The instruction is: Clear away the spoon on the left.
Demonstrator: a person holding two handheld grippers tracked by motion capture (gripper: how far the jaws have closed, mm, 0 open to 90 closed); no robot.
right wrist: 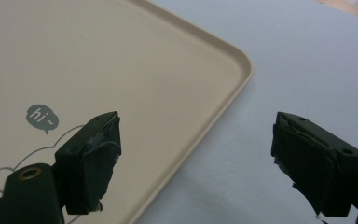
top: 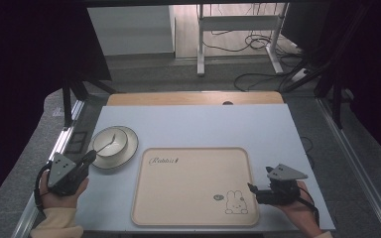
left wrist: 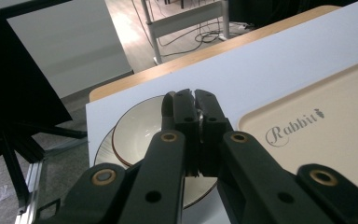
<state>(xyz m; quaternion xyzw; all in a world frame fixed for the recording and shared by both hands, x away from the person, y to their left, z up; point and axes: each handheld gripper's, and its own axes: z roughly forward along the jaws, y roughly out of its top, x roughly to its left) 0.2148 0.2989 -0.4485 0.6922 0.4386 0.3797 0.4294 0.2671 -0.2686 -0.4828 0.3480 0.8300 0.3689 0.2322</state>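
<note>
A cream bowl point(top: 110, 141) with a brown rim sits on a matching plate point(top: 129, 151) at the table's left. A thin utensil point(top: 112, 143) lies inside the bowl. My left gripper point(top: 88, 158) hovers just left of the plate, its jaws shut with nothing between them. In the left gripper view its tips point(left wrist: 195, 99) meet over the bowl point(left wrist: 137, 130). A beige tray point(top: 193, 188) with a rabbit drawing lies in the middle. My right gripper point(top: 258, 182) is open at the tray's right edge, straddling the rim point(right wrist: 235, 86) in the right gripper view.
The white tabletop point(top: 203, 124) ends in a wooden strip point(top: 193, 98) at the far side. Beyond it stand a metal desk frame point(top: 238, 29) and cables on the floor. Dark stands point(top: 72, 89) flank the table's left.
</note>
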